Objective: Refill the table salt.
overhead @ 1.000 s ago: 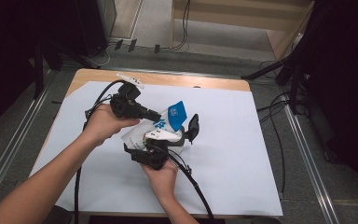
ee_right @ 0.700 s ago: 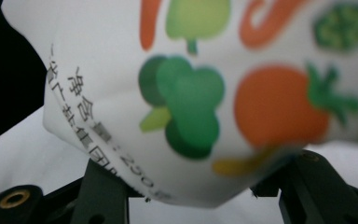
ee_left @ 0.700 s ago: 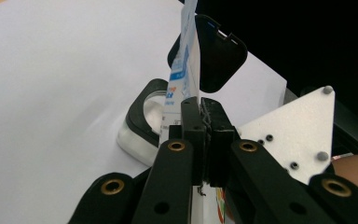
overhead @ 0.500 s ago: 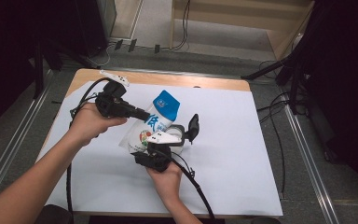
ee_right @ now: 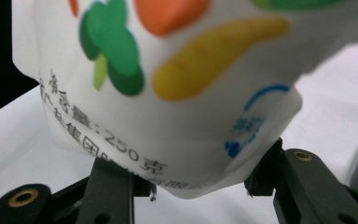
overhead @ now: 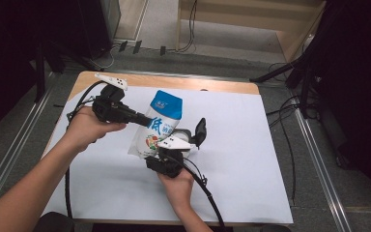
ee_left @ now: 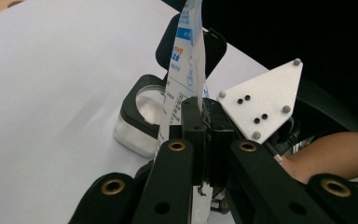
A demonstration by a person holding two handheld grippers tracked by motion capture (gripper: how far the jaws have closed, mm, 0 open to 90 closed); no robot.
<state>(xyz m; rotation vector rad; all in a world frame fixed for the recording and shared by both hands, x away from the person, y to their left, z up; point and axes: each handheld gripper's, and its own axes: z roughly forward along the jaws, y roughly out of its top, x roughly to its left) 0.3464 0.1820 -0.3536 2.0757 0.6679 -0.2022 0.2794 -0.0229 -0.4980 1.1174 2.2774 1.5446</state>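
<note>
A slip is judged the chief risk; the pouch (overhead: 158, 126) is soft and full, so if the grip at its bottom corner loosens while the other end is raised, it could sag, twist out, or drop onto the clear container (ee_left: 140, 119) lying just below and beyond it. A tear at the thin pinched edge could be caused by the two ends being pulled apart. The left gripper (overhead: 142, 119) is clamped fully onto the pouch's flat side seam, seen edge-on between its jaws in the left gripper view. The right gripper (ee_right: 200, 184) is closed partway on the rounded bottom of the pouch, its jaws having just been closing, with the bag bulging between them. The pouch is held tilted above the white sheet (overhead: 251, 159).
</note>
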